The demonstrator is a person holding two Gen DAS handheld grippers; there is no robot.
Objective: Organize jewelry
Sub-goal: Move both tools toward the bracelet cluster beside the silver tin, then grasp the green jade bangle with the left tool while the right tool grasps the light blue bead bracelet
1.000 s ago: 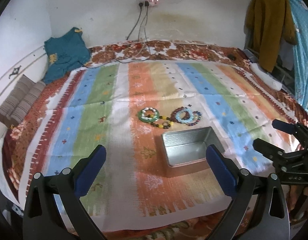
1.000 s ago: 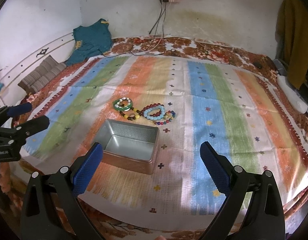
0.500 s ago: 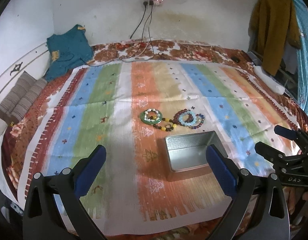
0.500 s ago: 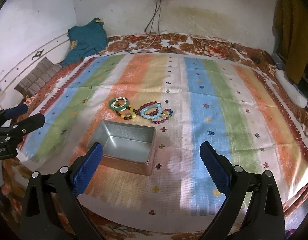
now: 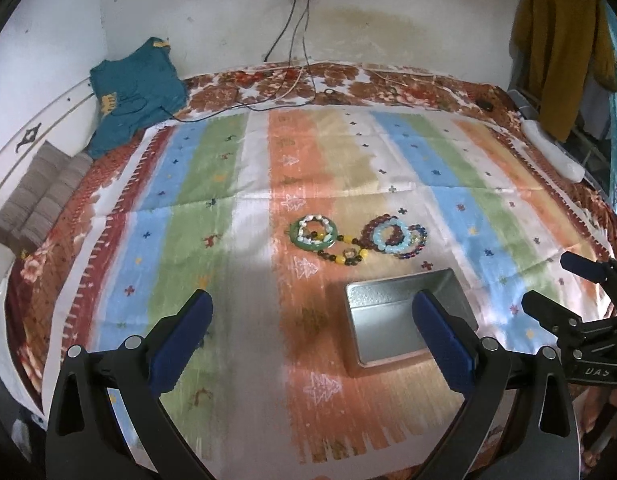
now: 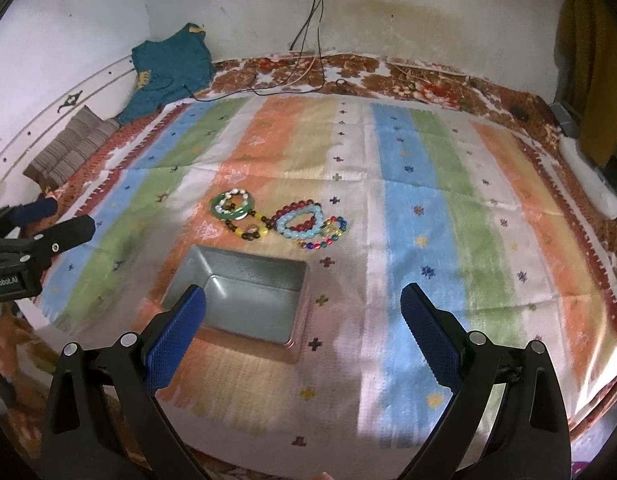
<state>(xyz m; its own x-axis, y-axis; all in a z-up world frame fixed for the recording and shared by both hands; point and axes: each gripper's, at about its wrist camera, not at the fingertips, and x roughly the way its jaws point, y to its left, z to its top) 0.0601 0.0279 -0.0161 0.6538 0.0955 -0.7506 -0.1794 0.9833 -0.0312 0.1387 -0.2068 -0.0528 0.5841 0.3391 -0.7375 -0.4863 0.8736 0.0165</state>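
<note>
Several bead bracelets lie in a cluster on the striped cloth: a green bangle with white beads (image 5: 311,233) (image 6: 233,207), a dark and yellow bead strand (image 5: 343,257) (image 6: 250,231), and light blue, red and multicolour bracelets (image 5: 396,236) (image 6: 308,224). An empty open metal tin (image 5: 408,316) (image 6: 244,300) sits just in front of them. My left gripper (image 5: 310,332) is open and empty, held above the cloth short of the tin. My right gripper (image 6: 304,328) is open and empty, above the tin's near right side.
The striped cloth (image 5: 212,184) covers a bed with a floral sheet. A teal garment (image 5: 136,92) and a striped cushion (image 5: 40,192) lie at the far left. Cables (image 5: 292,92) run from a wall socket. Clothes (image 5: 556,40) hang at the right.
Both grippers have moved forward a little toward the tin and bracelets, which now appear slightly nearer. Both stay open and empty.
</note>
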